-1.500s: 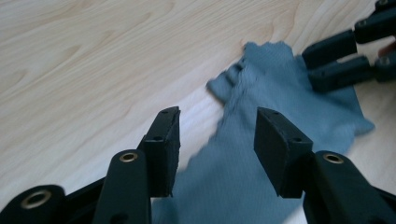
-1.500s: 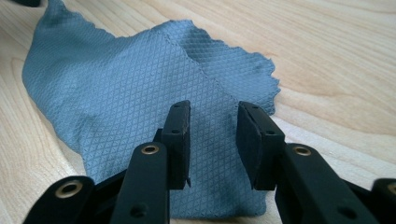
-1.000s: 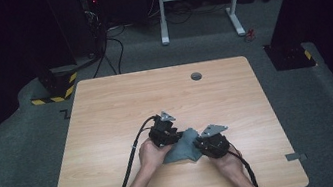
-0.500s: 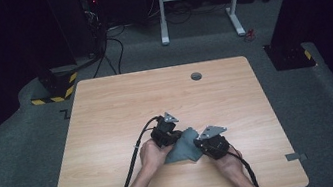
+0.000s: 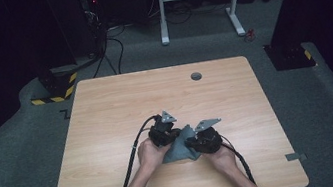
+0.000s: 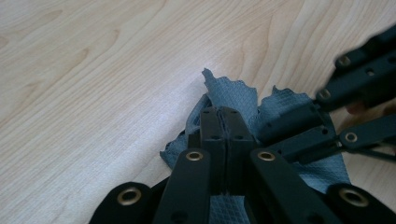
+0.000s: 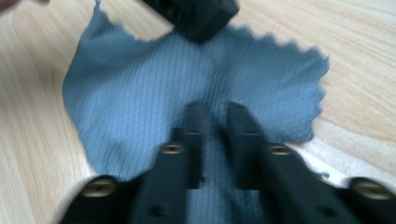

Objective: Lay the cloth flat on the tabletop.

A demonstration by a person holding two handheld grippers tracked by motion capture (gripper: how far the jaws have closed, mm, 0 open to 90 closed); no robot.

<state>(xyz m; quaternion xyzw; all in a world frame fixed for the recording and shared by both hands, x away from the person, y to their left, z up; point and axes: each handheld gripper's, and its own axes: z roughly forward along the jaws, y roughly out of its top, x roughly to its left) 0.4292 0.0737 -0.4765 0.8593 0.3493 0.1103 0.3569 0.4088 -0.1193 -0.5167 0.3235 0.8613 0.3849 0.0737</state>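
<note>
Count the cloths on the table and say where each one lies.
1. A grey-blue cloth lies near the front of the table, between the left gripper and right gripper. None other shows.

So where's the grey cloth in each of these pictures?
High view: cloth low centre, between both hands.
Left gripper view: low centre-right, around the left tool.
Right gripper view: centre, spread behind the right tool, with a slim gap between its jaws.
Shared landmark: wooden table.
</note>
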